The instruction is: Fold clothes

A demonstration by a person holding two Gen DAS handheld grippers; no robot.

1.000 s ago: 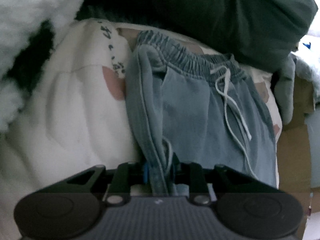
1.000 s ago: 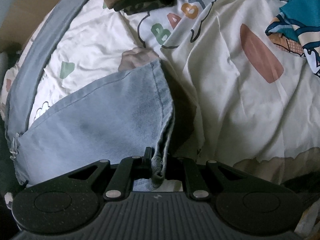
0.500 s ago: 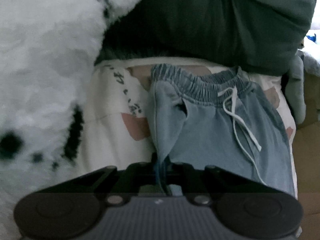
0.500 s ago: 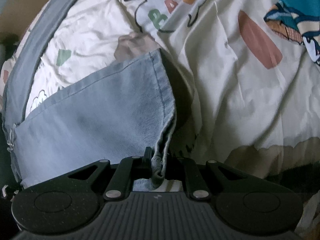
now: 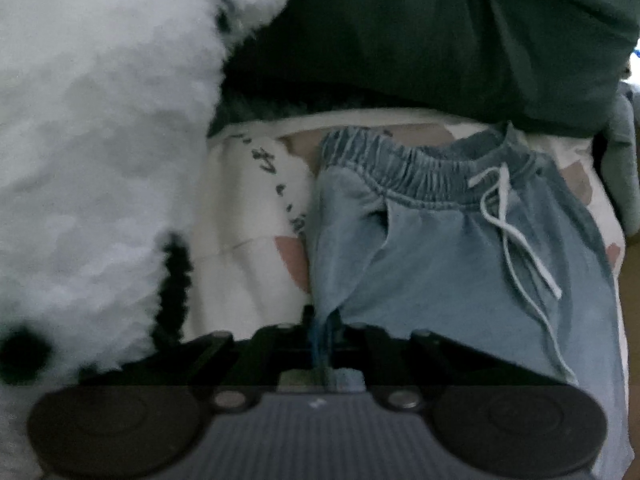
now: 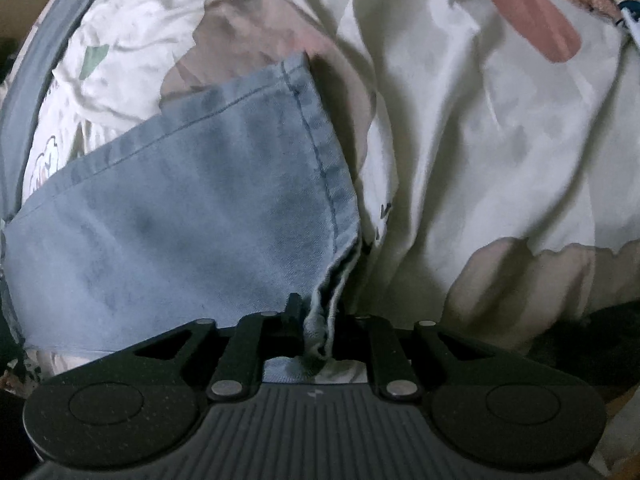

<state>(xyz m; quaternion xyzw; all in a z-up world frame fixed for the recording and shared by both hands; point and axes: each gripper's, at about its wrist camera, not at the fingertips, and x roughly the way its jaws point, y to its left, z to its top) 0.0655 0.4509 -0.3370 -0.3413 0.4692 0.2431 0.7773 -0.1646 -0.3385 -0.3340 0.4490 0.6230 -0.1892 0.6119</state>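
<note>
Light blue denim pants (image 5: 440, 260) lie on a printed white bedsheet (image 5: 248, 208), with the elastic waistband (image 5: 420, 168) and white drawstring (image 5: 516, 240) facing up. My left gripper (image 5: 322, 332) pinches the pants' side edge below the waistband, and its jaws are starting to open with the cloth still squeezed between them. In the right wrist view the leg end of the pants (image 6: 180, 220) lies flat on the sheet (image 6: 460, 140). My right gripper (image 6: 320, 320) is low over it. Its jaws are opening, and the bunched hem corner sits loosely between them.
A fluffy white fleece with black spots (image 5: 88, 140) fills the left of the left wrist view. Dark green cloth (image 5: 440, 32) lies beyond the waistband. A grey trim strip (image 6: 36, 68) borders the sheet, and a teal patterned cloth (image 6: 624, 0) lies at the far right.
The left gripper rose and tilted, so the white fleece now fills more of its view. The right gripper sank toward the sheet with the hem, and its jaws widened slightly.
</note>
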